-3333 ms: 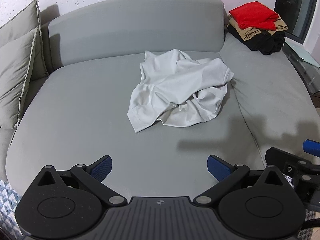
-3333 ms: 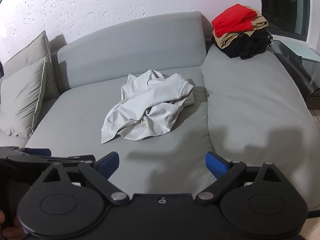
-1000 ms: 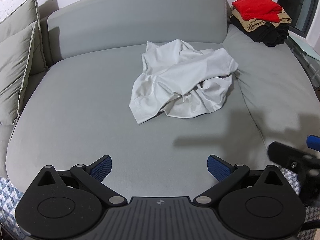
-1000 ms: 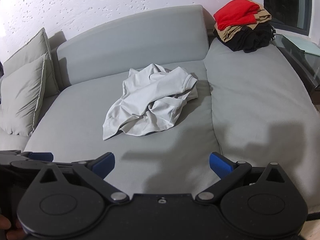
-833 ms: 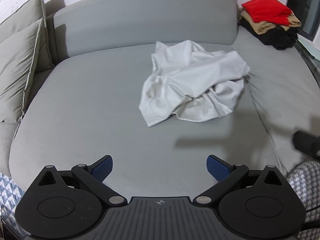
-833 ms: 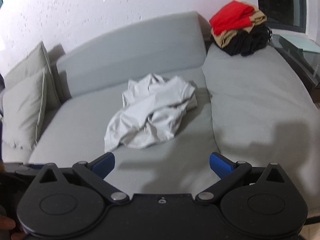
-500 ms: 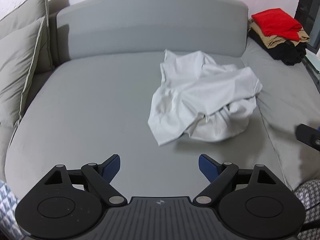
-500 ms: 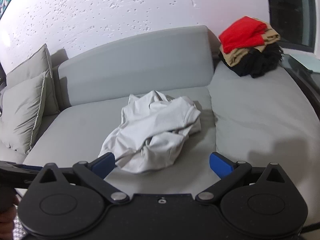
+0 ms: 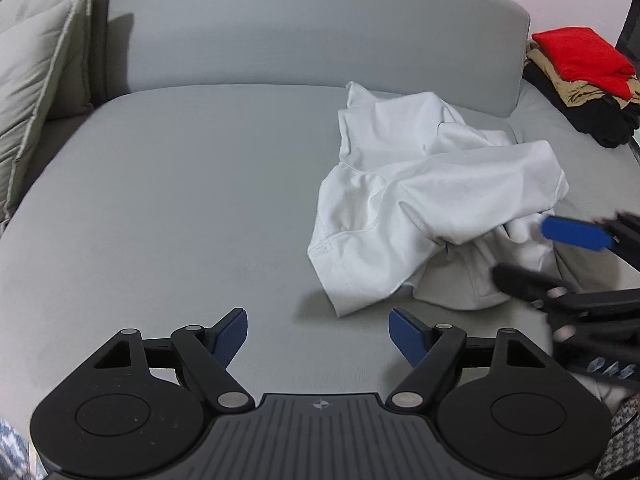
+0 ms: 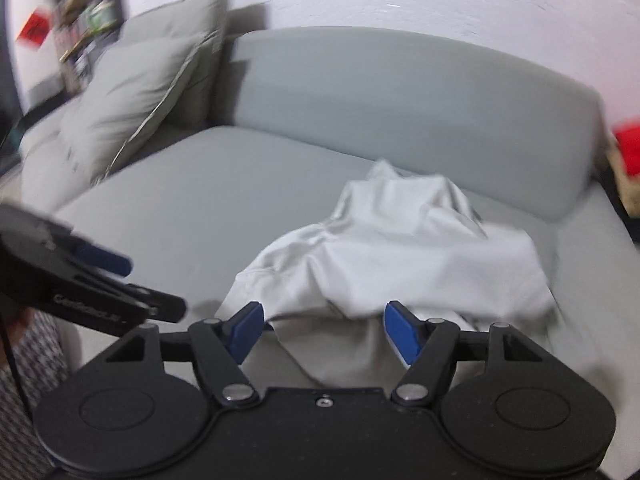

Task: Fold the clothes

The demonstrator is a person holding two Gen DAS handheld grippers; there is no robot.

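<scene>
A crumpled white shirt [image 9: 416,200] lies on the grey sofa seat [image 9: 180,200], right of centre. My left gripper [image 9: 318,334] is open above bare cushion, just short of the shirt's near-left corner. My right gripper [image 10: 323,326] is open right over the shirt's near edge [image 10: 360,276], with white cloth showing between its blue pads. In the left wrist view the right gripper [image 9: 536,252] reaches in from the right over the shirt's near-right part. In the right wrist view the left gripper [image 10: 132,284] shows at the left.
A stack of folded clothes [image 9: 580,80], red on top of tan and black, sits at the sofa's far right. Two grey cushions [image 9: 36,92] lean at the left end. The backrest [image 9: 320,28] runs behind the shirt.
Both grippers have moved forward toward the shirt. The right gripper has swung left and come down over its near edge; the left has shifted left and closer. The shirt lies as before.
</scene>
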